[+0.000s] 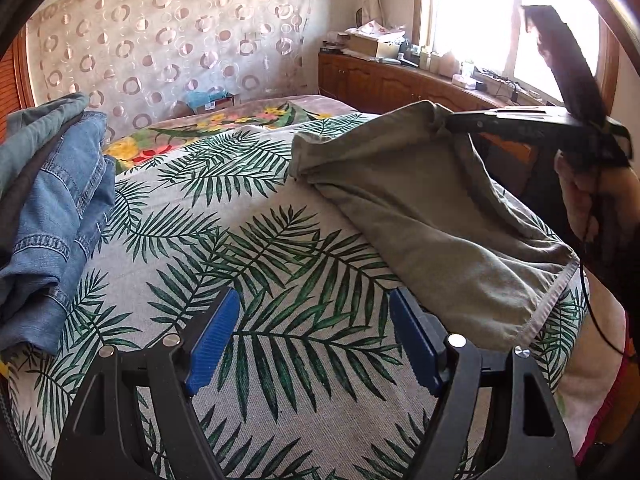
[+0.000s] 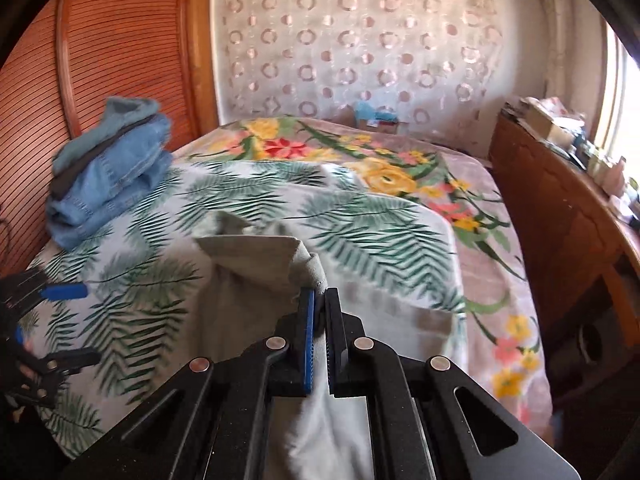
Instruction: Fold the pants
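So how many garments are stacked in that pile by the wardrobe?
3 show: a teal one on top, a dark one beneath it, jeans at the bottom. More may be hidden.

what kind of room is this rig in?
Most likely a home bedroom. A bed with a floral blanket and a palm-leaf sheet fills the view, folded jeans are stacked on it, and a cluttered wooden cabinet runs under a sunlit window.

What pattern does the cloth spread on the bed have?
Green palm leaves on a pale cloth, best seen in the left wrist view.
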### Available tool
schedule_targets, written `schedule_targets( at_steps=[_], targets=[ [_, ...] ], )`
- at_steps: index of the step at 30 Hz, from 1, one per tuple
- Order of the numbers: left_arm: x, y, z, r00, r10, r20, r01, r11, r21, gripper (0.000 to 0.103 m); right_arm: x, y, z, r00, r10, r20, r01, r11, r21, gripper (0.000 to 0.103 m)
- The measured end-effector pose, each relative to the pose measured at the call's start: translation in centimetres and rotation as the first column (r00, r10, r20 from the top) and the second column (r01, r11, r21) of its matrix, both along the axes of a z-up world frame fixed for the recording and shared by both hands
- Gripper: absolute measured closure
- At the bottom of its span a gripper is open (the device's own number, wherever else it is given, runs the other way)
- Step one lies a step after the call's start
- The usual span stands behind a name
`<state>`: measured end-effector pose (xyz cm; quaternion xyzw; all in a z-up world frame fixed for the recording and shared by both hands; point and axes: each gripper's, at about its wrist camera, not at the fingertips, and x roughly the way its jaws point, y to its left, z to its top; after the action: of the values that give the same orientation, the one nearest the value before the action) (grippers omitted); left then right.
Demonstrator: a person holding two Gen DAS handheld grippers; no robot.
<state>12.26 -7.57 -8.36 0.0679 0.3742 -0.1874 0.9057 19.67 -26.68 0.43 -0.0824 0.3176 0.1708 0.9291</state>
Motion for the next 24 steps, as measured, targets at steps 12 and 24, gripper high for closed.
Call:
schedule_targets(
  at_steps=[12,24],
  targets=[
    [-0.3,-0.6,-0.3,1.0,-0.013,-0.002,0.013,1.0,0.004,0.025,4.9,-2.8,-2.3,0.981,-0.184,-0.057,0.182,0.982,-0.048,0.099],
    [0.6,-1.4,-0.3,1.0,-0.017,-0.002,0.017,1.0,0.012,0.025,4.5,-1.9,-2.1,0.986,-0.138,-0.089,0.141,0.99,0.024,0.071]
  ],
)
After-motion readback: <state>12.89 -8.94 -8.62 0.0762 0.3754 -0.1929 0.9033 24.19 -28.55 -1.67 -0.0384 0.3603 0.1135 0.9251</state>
